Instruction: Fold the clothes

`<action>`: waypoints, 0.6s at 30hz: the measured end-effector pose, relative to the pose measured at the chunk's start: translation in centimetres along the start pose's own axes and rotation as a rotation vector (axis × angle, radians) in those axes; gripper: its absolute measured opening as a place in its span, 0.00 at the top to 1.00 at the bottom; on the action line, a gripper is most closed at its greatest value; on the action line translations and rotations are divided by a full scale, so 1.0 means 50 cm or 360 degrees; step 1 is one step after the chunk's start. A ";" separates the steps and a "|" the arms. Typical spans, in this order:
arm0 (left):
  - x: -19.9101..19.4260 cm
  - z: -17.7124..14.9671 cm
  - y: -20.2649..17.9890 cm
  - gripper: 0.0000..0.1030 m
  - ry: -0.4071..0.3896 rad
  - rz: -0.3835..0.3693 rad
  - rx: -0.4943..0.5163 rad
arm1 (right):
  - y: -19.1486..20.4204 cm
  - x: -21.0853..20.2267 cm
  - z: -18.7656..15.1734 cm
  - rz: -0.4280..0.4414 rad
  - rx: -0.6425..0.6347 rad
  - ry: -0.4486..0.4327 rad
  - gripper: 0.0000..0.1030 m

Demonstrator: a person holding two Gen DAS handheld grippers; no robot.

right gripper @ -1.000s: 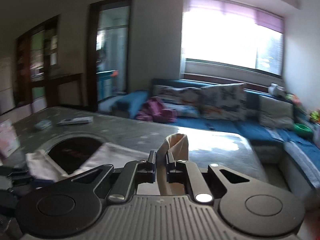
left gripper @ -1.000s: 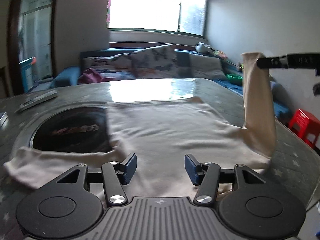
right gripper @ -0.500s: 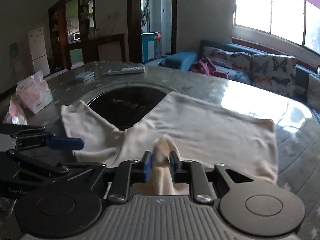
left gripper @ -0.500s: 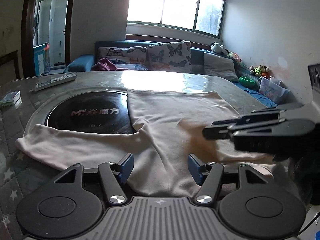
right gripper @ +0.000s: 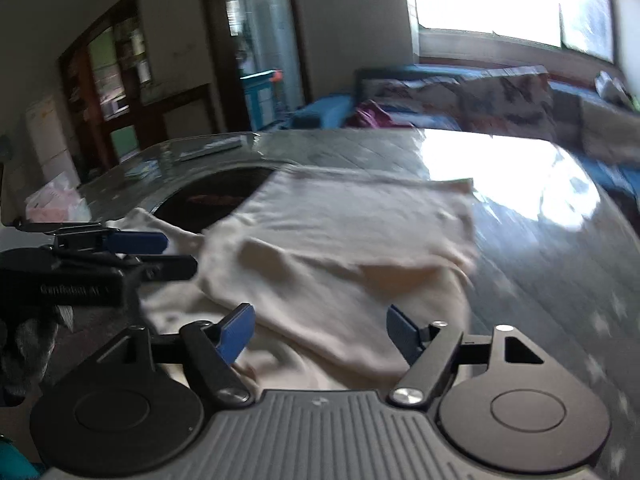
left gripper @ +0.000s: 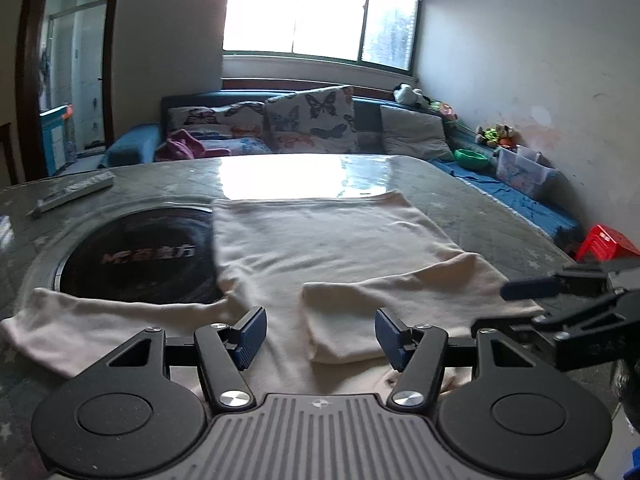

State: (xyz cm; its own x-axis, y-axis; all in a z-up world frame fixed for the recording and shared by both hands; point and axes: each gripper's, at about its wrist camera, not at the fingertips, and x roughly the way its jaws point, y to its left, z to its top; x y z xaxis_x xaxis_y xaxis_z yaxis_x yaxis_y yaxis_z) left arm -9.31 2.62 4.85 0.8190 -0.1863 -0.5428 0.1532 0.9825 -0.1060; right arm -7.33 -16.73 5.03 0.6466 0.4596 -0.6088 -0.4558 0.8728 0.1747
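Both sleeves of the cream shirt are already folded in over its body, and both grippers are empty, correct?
Not quite. Only the right sleeve lies folded over the cream shirt; the left sleeve is spread out on the table, as the left wrist view shows. The left gripper and right gripper are empty.

Soft matt cream cloth shirt [left gripper: 320,248] lies on a glossy, reflective table [left gripper: 460,184].

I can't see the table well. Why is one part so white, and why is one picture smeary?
Left wrist view: window light glares off the shiny table beyond the cream shirt. Right wrist view: motion blur smears the shirt and sofa, with the same glare.
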 end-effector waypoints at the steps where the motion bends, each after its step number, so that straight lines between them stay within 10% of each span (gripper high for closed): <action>1: 0.006 0.002 -0.006 0.41 0.0006 -0.0010 0.0006 | -0.017 -0.003 -0.009 0.0010 0.0060 0.0016 0.24; 18: 0.090 -0.011 -0.037 0.57 0.0218 0.0083 0.0078 | -0.071 -0.043 -0.066 -0.0252 0.0076 -0.0049 0.07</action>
State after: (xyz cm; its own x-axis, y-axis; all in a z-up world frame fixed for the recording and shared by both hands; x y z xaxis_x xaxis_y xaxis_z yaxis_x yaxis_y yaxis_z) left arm -6.22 -0.02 2.12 0.7439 -0.1306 -0.6554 0.1420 0.9892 -0.0360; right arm -9.13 -21.34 3.14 0.7269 0.3196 -0.6078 -0.3174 0.9412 0.1154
